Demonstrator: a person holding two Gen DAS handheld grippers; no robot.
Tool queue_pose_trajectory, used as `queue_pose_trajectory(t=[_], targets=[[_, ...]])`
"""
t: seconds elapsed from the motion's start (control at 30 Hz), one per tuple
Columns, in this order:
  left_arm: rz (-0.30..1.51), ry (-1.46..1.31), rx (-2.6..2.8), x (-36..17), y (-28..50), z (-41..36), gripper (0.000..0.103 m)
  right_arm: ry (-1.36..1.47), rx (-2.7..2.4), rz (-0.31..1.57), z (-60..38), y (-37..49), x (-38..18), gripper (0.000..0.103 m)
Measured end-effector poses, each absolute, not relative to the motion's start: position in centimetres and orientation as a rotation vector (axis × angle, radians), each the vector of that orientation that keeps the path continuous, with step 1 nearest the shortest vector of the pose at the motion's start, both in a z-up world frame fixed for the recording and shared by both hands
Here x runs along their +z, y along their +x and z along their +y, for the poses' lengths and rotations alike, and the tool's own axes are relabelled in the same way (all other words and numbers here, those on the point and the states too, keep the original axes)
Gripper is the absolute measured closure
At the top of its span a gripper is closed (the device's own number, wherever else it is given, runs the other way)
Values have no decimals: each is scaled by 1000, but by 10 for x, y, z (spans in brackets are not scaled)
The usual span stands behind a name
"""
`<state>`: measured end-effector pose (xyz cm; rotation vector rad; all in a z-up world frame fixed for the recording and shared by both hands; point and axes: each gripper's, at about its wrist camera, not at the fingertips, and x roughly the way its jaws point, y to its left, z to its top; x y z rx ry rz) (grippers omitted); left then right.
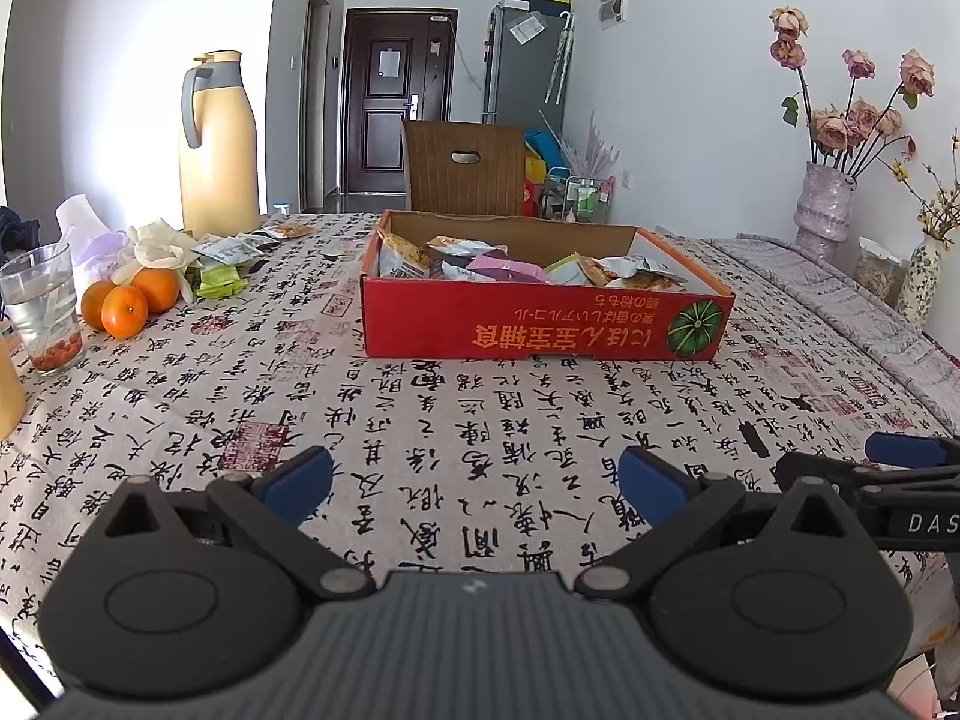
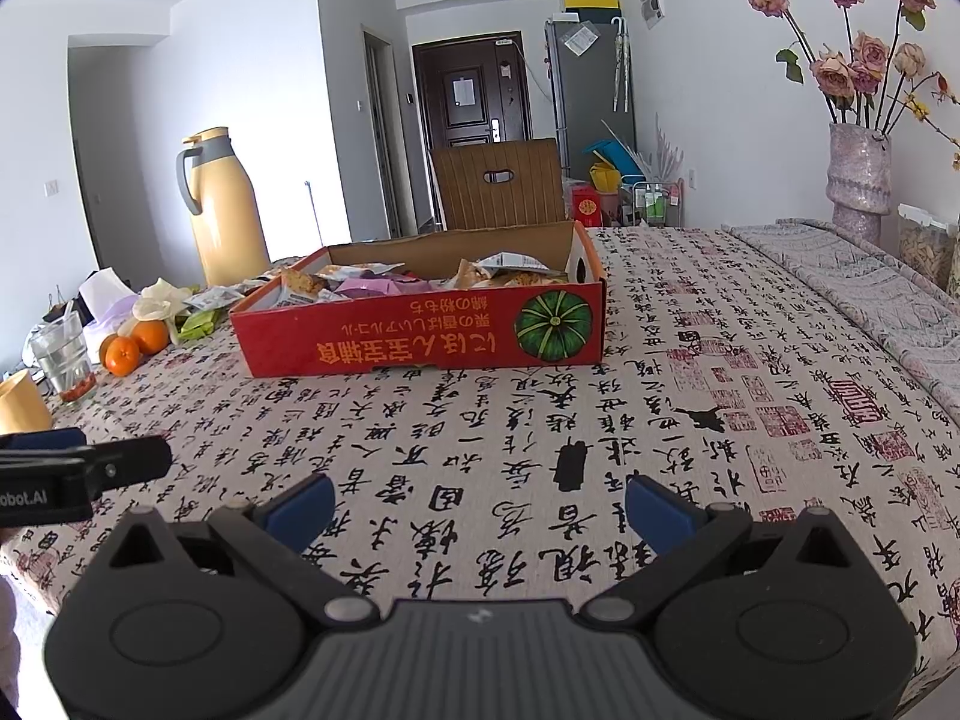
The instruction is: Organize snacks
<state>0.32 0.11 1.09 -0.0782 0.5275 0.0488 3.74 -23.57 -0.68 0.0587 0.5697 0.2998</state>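
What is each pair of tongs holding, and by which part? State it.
Nothing. The left tongs and the right tongs are both open and empty above the tablecloth.

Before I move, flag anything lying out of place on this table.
Several snack packets lie loose on the tablecloth left of the red cardboard box, beside the oranges, while the rest sit inside the box. Nothing looks spilled or damaged.

Red box (image 1: 540,324) printed with yellow lettering and a green striped pumpkin. Beige tablecloth (image 1: 480,420) patterned in black calligraphy and red seal stamps. At ten o'clock from the box, three orange fruits (image 1: 123,303), lime-green packets (image 1: 221,282), a yellow flask (image 1: 219,144) with grey handle. At two o'clock, dusty-pink roses (image 2: 852,60) in a speckled mauve vase (image 2: 859,180). Blue pads (image 2: 300,507) on black grippers.
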Motion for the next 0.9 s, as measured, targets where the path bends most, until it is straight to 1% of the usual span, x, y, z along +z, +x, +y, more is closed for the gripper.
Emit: queue_pose_trajectory(t=[0.9], targets=[[527,-80,45,9,2,1,0,58,299,572,-236,36,-7,0]])
